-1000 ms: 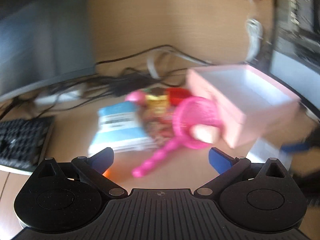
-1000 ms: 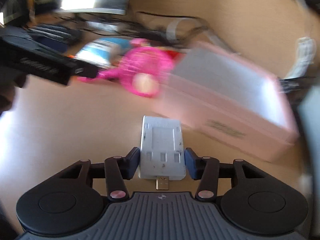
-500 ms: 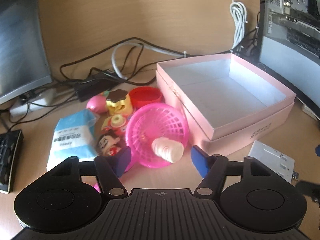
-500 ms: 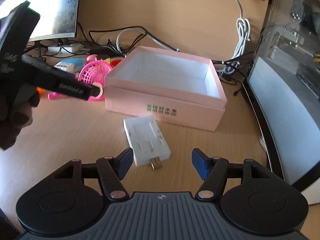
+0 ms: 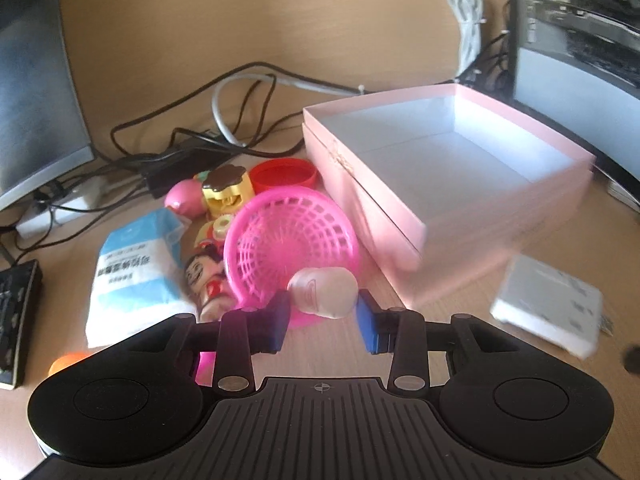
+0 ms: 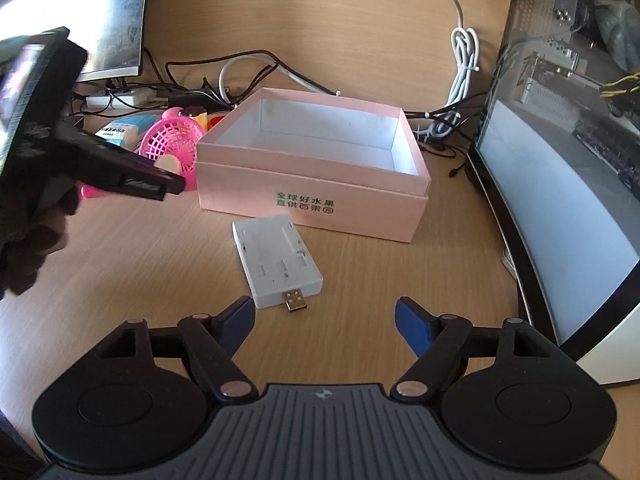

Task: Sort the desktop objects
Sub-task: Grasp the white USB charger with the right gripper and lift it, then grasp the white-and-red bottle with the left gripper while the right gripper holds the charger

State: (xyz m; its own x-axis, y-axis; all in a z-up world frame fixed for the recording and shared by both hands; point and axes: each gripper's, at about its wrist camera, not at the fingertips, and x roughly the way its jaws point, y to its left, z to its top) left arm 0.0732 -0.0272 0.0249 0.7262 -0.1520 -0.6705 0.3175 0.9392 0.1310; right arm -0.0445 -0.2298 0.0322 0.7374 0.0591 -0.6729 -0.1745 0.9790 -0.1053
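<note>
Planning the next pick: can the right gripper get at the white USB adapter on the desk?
Probably yes. The flat white USB adapter lies alone on bare wooden desk, just ahead of the right gripper, whose jaws are opening with nothing between them.

Both handheld grippers are looking like the same build: matte black plastic, a ribbed grey-black plate in the middle with a tiny crosshair mark, and a big round disc on each side of that plate. Silver screw heads are showing on the black linkage arms, and the fingertips (image 6: 412,322) are wearing blue pads. The hand (image 6: 28,248) is wearing a dark fuzzy glove.
</note>
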